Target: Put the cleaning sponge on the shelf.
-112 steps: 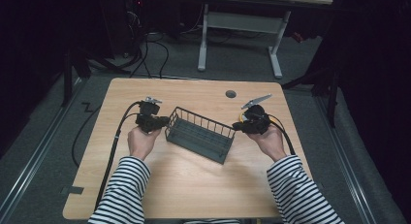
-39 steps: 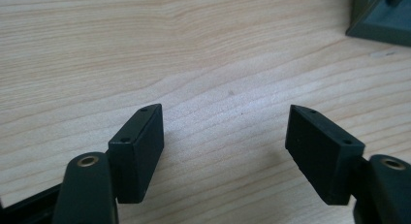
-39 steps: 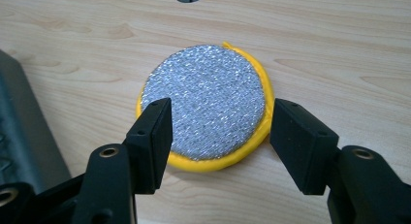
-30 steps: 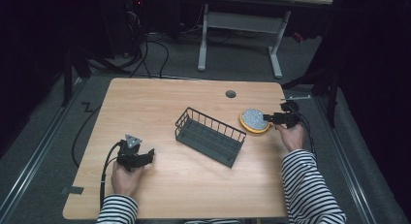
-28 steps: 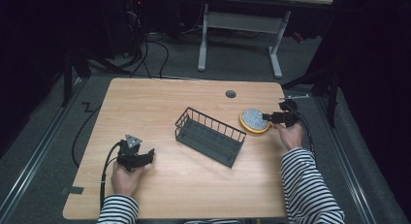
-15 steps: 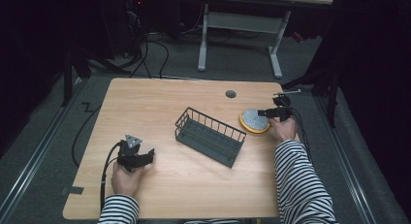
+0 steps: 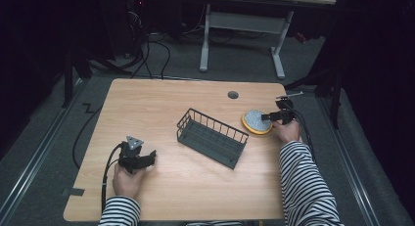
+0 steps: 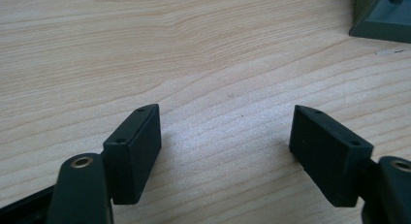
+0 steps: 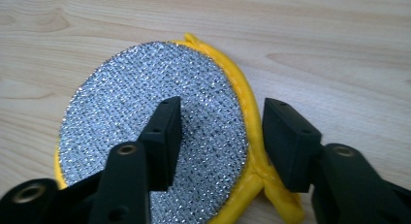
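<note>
Right of the wire basket [image 7: 211,137], the right gripper [image 9: 220,132] straddles the scouring pad [image 9: 145,136] edge, jaws parted, likely about to pinch; the left gripper [image 8: 225,156] rests jaws apart on the desk [image 7: 166,99].

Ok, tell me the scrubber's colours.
Scrubber: glittery silver face, yellow rim; clearest in the right gripper view.

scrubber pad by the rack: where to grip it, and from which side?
Probably the yellow rim on the side away from the wire rack. The round scrubber pad lies flat on the table, so only its raised edge gives purchase. The right gripper already straddles that rim, jaws open, one over the silver face, one outside. The rack blocks the opposite side.
</note>
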